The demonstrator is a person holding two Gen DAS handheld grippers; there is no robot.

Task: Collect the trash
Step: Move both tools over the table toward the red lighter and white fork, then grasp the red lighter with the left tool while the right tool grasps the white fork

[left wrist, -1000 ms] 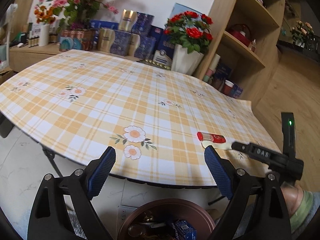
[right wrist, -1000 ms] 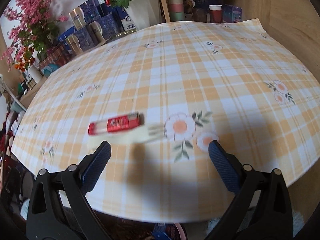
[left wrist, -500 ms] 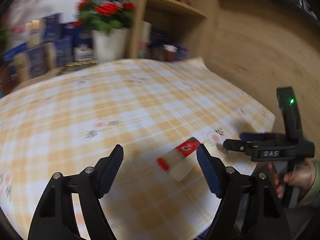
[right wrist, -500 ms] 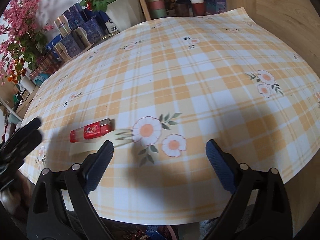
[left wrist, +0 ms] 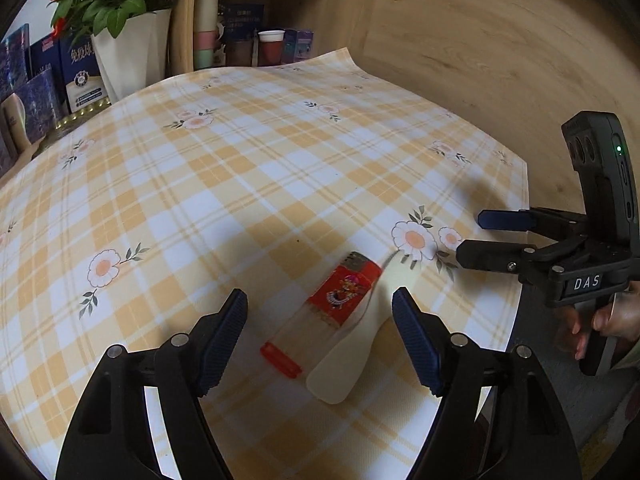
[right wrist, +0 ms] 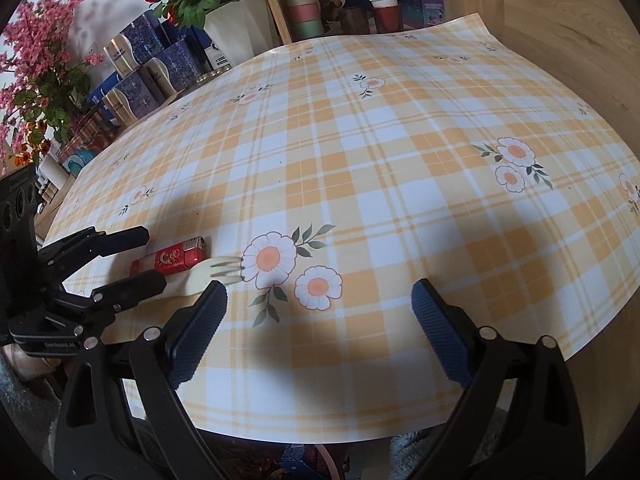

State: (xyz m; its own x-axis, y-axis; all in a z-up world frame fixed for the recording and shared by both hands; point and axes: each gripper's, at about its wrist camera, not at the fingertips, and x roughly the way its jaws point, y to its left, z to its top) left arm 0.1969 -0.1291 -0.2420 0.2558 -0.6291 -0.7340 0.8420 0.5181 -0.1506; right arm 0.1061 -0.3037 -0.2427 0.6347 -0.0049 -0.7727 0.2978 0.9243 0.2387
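Observation:
A red lighter (left wrist: 322, 311) lies on the yellow checked tablecloth (left wrist: 240, 184) next to a cream plastic fork (left wrist: 360, 336). My left gripper (left wrist: 319, 336) is open, with the lighter and the fork handle between its fingers, just above the cloth. In the right wrist view the lighter (right wrist: 170, 260) and fork (right wrist: 212, 272) lie at the left, with the left gripper (right wrist: 150, 258) straddling them. My right gripper (right wrist: 320, 320) is open and empty over the table's near edge; it also shows in the left wrist view (left wrist: 476, 236) at the right.
A white pot of red roses (left wrist: 128, 48), blue boxes (right wrist: 136, 80) and stacked cups (right wrist: 304, 4) stand past the table's far edge by a wooden shelf. A wooden wall (left wrist: 480, 60) is on the right. A bin rim (right wrist: 320, 450) shows below the near table edge.
My left gripper has swung right and come down over the lighter and fork, which now lie between its open fingers. The right gripper has shifted slightly right along the near edge.

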